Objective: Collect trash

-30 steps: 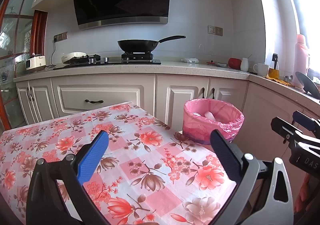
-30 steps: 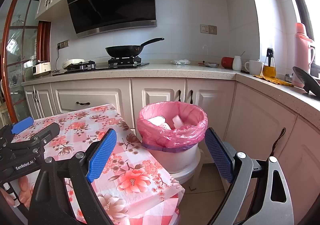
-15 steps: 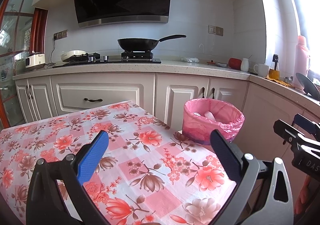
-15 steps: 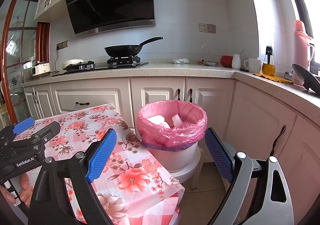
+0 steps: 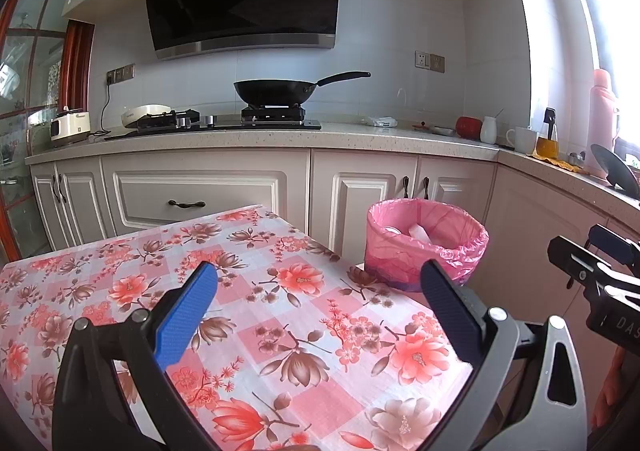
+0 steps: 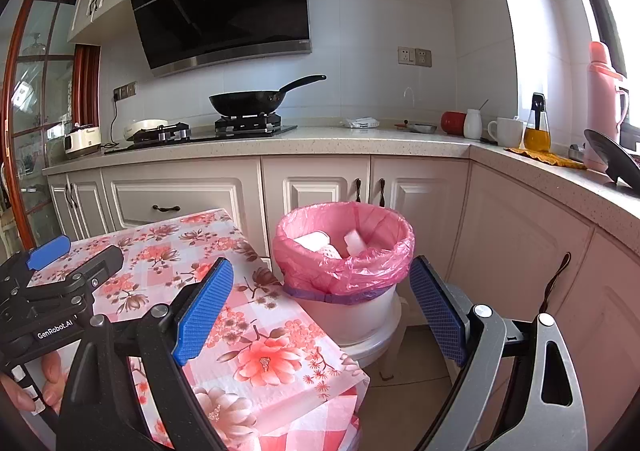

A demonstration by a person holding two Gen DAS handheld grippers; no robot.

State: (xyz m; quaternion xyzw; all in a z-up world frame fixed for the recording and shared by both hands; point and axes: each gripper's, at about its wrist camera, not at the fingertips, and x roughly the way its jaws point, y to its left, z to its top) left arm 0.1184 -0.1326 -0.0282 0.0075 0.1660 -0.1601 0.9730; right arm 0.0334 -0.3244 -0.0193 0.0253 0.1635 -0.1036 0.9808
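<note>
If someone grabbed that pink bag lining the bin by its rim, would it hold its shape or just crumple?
Probably crumple: the pink bag looks like thin film, wrinkled and bunched where it folds over the white bin. It likely weighs little itself; only a few white pieces show inside. Its glossy sheen suggests it could slip between pads.

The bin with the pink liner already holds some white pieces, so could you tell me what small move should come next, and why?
Probably just rest both hands: the floral tablecloth shows no trash in either view, the white pieces lie inside the bin, and the left gripper and right gripper are open and empty.
</note>
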